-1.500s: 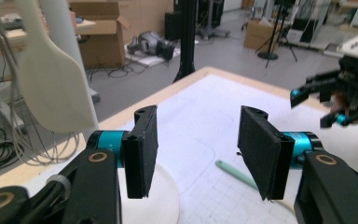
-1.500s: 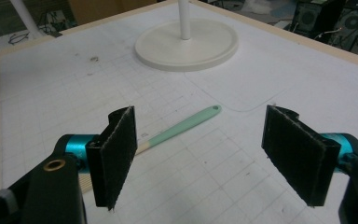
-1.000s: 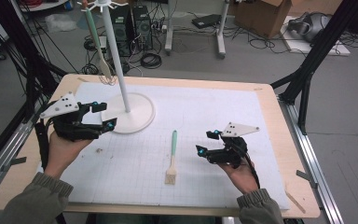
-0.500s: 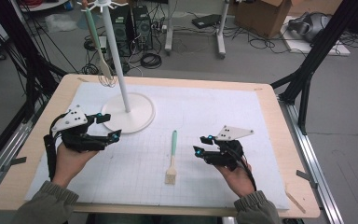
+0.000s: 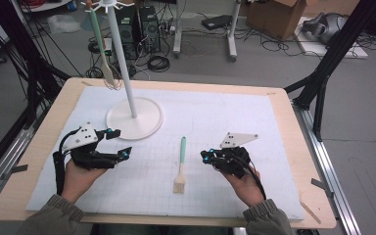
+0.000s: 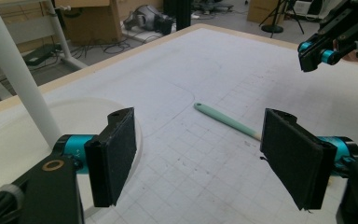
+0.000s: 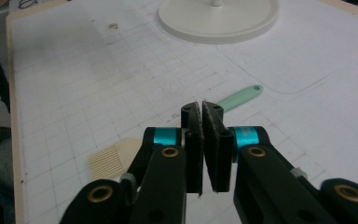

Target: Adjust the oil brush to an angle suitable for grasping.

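Here, a brush (image 5: 181,164) with a mint-green handle and pale bristles is seen lying flat on the white gridded mat (image 5: 254,127), between the two grippers and touched by neither. Its handle is pointed away from the person, towards the round white base of a stand (image 5: 134,117), and its bristles are turned towards the near edge of the table (image 5: 293,122). The left gripper (image 5: 121,144) is held just above the mat to the left of the brush, its jaws wide apart with nothing between them. The right gripper (image 5: 204,156) is held to the right of the brush; its jaws have just been closing and are now pressed together, empty. A second green-handled utensil (image 5: 100,44) is hung from the stand's top.
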Tool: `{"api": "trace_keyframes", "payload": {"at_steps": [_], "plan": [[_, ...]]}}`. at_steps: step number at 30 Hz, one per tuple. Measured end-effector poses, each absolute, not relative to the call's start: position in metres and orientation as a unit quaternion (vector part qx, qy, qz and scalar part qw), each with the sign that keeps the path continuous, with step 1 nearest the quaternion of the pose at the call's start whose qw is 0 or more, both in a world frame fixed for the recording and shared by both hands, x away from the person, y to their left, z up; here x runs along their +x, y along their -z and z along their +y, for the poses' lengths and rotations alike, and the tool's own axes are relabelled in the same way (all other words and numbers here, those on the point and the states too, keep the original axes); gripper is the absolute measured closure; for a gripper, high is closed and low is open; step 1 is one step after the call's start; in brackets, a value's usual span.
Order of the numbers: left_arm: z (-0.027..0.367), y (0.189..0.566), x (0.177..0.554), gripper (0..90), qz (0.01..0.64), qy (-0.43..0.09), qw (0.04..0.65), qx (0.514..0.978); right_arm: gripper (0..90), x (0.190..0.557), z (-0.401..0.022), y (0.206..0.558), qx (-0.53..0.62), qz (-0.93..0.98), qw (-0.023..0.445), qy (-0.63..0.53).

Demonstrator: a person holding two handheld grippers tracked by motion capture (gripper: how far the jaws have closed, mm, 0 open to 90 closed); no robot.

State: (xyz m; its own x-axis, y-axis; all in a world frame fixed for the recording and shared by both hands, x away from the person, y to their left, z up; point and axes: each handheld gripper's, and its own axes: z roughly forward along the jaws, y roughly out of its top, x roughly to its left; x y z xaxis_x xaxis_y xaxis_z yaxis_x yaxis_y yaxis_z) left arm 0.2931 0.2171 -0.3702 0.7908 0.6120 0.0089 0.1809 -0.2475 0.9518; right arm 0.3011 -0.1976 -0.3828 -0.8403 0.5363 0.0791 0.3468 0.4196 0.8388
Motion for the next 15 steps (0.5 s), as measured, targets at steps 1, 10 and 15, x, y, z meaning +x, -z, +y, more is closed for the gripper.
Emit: {"api": "trace_keyframes", "payload": {"at_steps": [1,10,15], "plan": [[0.217,0.371,0.292,27.3,0.258,-0.194,0.557,0.765,88.8,0.301,-0.196,0.383,0.264,0.838,0.098,-0.468],[0.217,0.377,0.294,26.6,0.257,-0.199,0.55,0.77,88.9,0.302,-0.182,0.387,0.25,0.847,0.085,-0.462],[0.215,0.38,0.294,26.3,0.255,-0.203,0.547,0.771,88.9,0.303,-0.171,0.391,0.248,0.848,0.069,-0.464]]}}
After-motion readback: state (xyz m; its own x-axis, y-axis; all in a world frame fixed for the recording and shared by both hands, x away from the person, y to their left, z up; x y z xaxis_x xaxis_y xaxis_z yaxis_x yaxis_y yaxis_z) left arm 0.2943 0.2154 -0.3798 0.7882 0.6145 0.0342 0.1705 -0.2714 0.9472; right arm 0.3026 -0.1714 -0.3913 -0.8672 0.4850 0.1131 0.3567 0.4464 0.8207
